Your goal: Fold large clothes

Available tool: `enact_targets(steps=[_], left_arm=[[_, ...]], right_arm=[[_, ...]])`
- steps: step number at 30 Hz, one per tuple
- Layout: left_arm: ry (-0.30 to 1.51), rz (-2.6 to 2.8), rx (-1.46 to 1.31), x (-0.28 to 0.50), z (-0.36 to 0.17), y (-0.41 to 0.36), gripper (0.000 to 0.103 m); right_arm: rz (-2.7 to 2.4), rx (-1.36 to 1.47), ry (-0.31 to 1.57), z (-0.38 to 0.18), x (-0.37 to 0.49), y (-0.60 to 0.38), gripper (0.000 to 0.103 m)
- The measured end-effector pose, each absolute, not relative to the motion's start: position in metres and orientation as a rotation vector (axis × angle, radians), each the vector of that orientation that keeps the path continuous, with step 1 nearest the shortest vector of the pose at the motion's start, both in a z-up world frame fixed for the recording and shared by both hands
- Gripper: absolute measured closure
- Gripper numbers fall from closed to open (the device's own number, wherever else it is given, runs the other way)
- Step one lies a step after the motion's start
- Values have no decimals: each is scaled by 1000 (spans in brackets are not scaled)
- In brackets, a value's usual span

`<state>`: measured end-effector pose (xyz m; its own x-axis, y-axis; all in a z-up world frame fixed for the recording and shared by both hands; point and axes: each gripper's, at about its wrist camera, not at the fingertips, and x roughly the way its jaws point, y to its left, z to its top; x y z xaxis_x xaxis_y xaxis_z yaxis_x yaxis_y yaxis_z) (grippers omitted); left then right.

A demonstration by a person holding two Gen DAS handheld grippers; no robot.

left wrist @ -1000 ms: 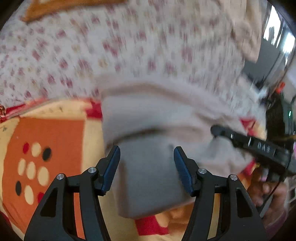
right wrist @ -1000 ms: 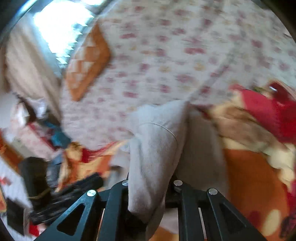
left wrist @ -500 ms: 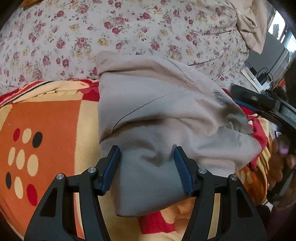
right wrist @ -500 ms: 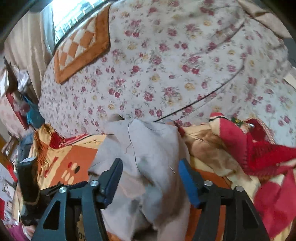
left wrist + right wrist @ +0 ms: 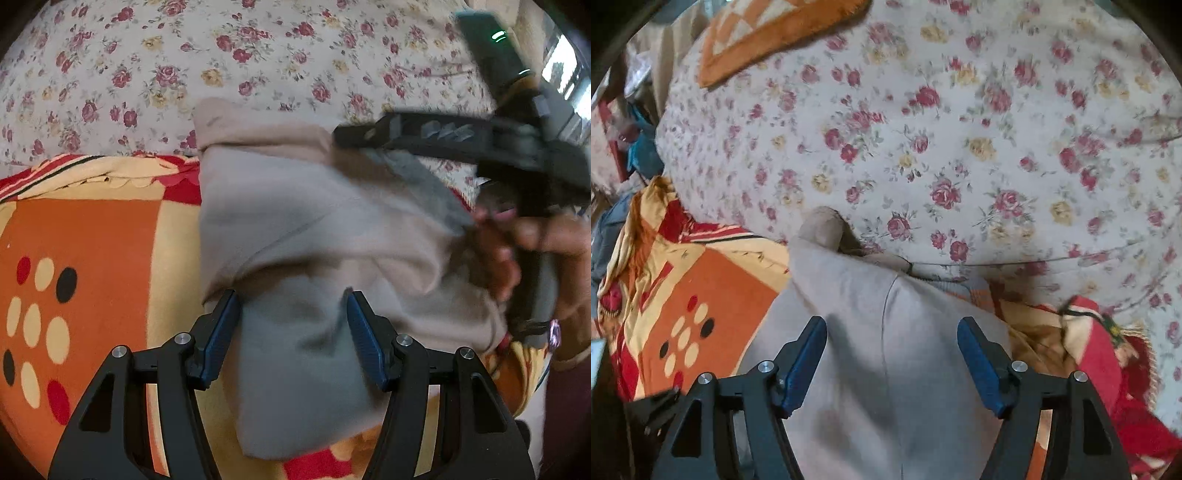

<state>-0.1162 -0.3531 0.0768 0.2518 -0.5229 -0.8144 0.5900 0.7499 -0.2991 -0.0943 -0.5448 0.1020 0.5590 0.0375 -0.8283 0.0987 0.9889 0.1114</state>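
The folded grey garment [image 5: 295, 236] lies on the orange blanket [image 5: 92, 240] near the floral sheet [image 5: 960, 129], while left gripper [image 5: 293, 332] and right gripper [image 5: 892, 358] hover released, jaws spread, probably for the next fold.

A beige-grey garment [image 5: 295, 236] [image 5: 886, 350], soft and thick, lies folded in a rumpled bundle on the orange patterned blanket [image 5: 92, 240] [image 5: 713, 295], its far end touching the floral bedspread [image 5: 221, 66] [image 5: 960, 147]
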Motion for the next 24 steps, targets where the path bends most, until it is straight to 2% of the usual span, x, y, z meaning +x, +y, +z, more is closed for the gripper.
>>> enact_targets(steps=[5,6,7,10,12,18,21,24], left_arm=[[1027,-710,21,-80,92,-353,43],[1022,-701,33,-73,91,-357,43],[1034,-688,58,-64,86,-363,43],[1058,-611,112,-40,69,-379,43],[1062,-597,93,-28,66,-384,43],[979,-617,147,-6,79,-418,43],[989,-608,210,8,68,-443,43],[1031,-604,286,16,52,-463,42]], right_arm=[[-21,143,1003,81,-74,-546,32],[-25,146,999,78,-75,-548,36],[-23,167,986,75,-76,-551,54],[-3,254,964,69,-79,-562,90],[-11,262,937,74,-84,-563,98],[-61,374,790,97,-119,-593,101],[-134,473,762,79,-135,-613,101],[-220,461,820,48,-134,-617,101]])
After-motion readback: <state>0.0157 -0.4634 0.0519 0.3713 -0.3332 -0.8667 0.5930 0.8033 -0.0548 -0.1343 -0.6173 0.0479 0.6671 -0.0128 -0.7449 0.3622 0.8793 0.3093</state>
